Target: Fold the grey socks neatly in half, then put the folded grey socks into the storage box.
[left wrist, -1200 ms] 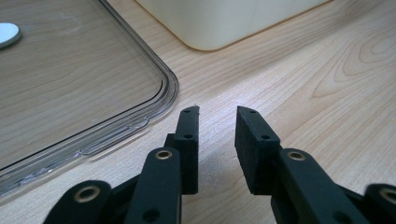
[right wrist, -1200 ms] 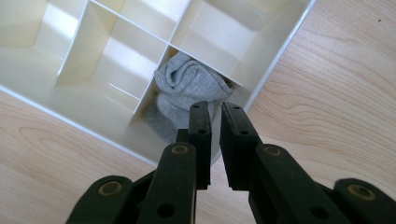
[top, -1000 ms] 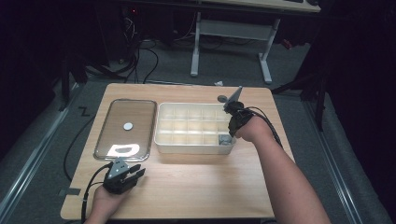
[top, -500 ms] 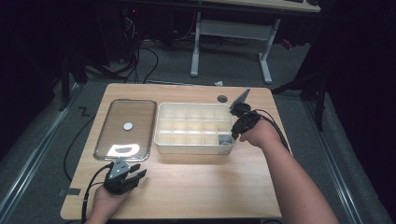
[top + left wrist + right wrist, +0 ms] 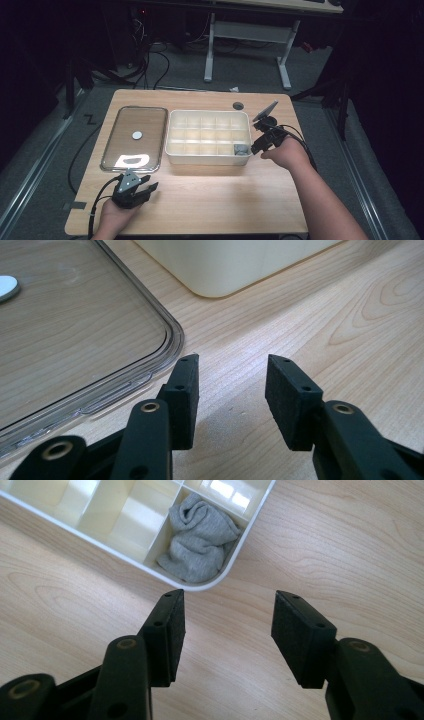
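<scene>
Could snag the grey cloth (image 5: 199, 536) again if the right gripper (image 5: 227, 632) swung back low over the box (image 5: 252, 519) rim — loose folds sit proud of the cell and would catch a pad. Could also nudge the light box across the table (image 5: 210, 195) if a jaw clipped its corner. Less risk at lower left: left gripper (image 5: 231, 397) just beside the clear lid (image 5: 75, 335), where a careless slide would shove that lid.

Cloth: soft, crumpled, bunched into the corner cell — upper middle of the right gripper view, lower right of the box (image 5: 172, 150) in the high view, seen there as a small grey lump (image 5: 241, 149).

Right gripper (image 5: 260, 142): jaws spread, just been opening, nothing between them, bare wood below. Left gripper (image 5: 142, 192): jaws likewise apart, just been opening, empty
</scene>
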Action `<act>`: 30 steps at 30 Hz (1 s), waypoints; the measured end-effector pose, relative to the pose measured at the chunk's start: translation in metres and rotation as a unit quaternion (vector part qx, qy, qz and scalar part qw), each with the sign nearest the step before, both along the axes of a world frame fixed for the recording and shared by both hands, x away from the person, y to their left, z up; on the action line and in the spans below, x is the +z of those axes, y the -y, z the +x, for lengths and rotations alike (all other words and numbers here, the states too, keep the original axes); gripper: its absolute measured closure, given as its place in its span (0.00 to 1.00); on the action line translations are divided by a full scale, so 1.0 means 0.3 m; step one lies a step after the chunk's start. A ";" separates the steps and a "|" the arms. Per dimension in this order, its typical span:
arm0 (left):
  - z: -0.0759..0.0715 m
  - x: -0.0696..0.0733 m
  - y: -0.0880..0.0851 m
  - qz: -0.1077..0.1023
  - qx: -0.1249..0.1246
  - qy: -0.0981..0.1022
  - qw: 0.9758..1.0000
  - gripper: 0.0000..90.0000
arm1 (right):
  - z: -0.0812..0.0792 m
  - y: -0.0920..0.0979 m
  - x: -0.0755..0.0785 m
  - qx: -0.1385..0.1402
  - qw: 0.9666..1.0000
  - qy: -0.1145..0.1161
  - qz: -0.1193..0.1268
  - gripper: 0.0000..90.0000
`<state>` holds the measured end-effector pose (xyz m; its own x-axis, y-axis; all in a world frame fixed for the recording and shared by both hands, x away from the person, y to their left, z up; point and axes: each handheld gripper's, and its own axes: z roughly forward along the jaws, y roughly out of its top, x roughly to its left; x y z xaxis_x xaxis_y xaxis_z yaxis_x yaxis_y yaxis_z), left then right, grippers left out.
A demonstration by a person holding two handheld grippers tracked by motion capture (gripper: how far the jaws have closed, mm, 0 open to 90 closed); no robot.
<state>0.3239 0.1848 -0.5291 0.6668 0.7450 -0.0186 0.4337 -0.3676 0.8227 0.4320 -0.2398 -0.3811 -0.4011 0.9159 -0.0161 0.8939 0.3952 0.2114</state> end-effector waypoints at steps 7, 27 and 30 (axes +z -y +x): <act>-0.002 0.001 -0.004 -0.002 -0.002 0.000 1.000 0.63 | -0.065 0.024 -0.007 0.003 1.000 0.026 0.014 0.47; -0.001 0.012 0.001 -0.005 0.010 -0.005 1.000 0.57 | -0.239 0.059 -0.112 0.016 0.979 0.173 0.105 0.38; -0.007 0.016 0.002 -0.006 0.009 -0.001 1.000 0.56 | -0.276 0.051 -0.156 0.024 0.972 0.207 0.110 0.38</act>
